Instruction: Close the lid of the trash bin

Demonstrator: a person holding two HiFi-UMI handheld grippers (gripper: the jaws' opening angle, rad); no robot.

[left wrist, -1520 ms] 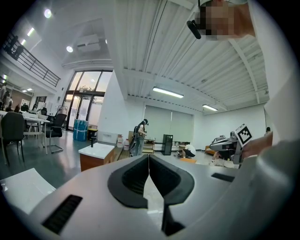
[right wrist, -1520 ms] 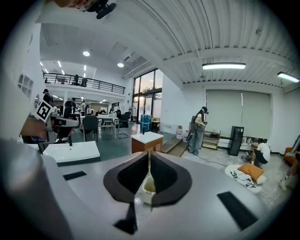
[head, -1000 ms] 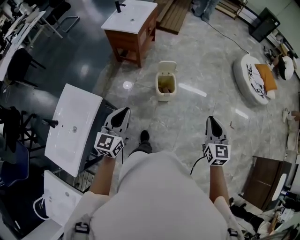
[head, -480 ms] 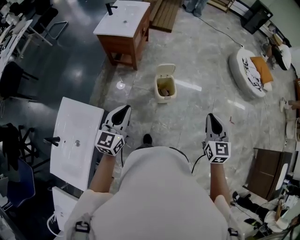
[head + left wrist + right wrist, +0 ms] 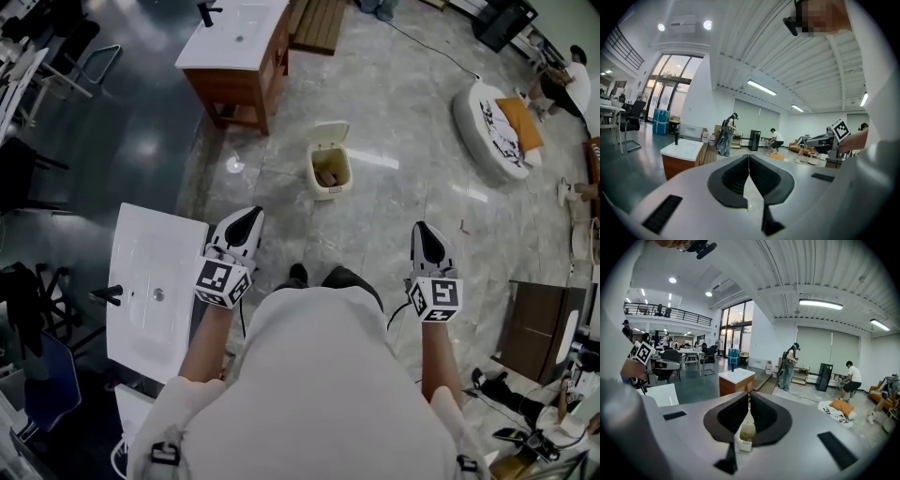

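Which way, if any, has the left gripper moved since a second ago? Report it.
Yes, forward: the left gripper was short of the far edge of the white sink top and now reaches level with it.

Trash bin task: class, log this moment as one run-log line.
trash bin: ahead, lid open | left gripper: shut, empty | right gripper: shut, empty | contact: none
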